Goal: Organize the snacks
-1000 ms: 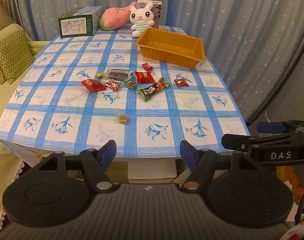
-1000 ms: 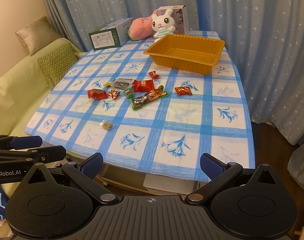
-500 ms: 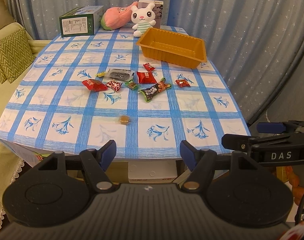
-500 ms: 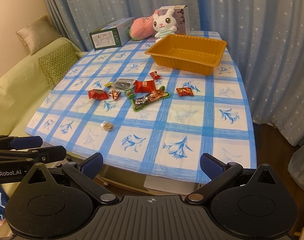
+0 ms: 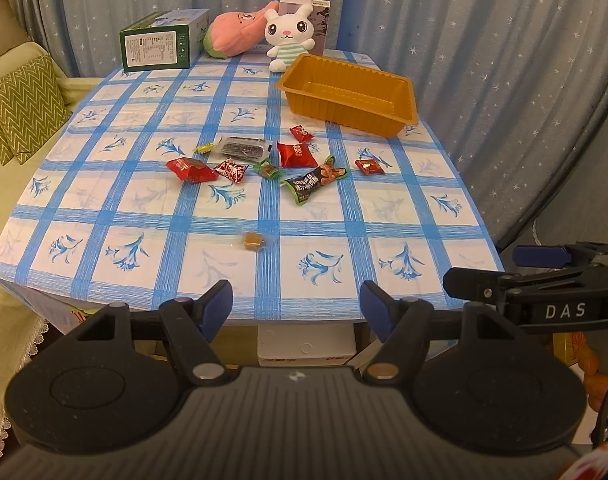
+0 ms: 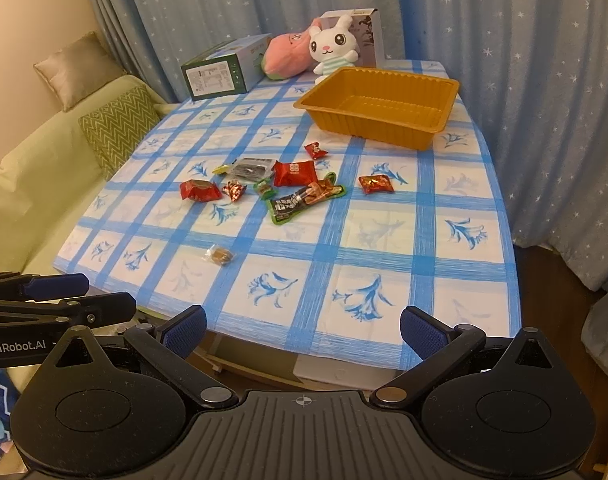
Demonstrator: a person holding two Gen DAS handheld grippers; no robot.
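Several wrapped snacks lie mid-table: a red packet [image 5: 295, 153], a green-edged packet [image 5: 314, 179], a red candy [image 5: 191, 169], a dark packet [image 5: 244, 147], and a brown candy [image 5: 252, 239] nearer the front. An empty orange tray [image 5: 350, 92] stands at the back right; it also shows in the right wrist view [image 6: 380, 104]. My left gripper [image 5: 297, 308] is open and empty at the table's front edge. My right gripper [image 6: 302, 330] is open and empty, also at the front edge, right of the left one.
A green box [image 5: 162, 45], a pink plush [image 5: 234, 34], a white bunny plush [image 5: 290, 36] and a grey box [image 6: 362, 32] stand along the back edge. A sofa with cushions [image 6: 116, 128] is on the left. Starred curtains [image 5: 484, 40] hang behind and right.
Both grippers have edged slightly forward toward the table; the table looks a little nearer. The snacks and tray have not moved.
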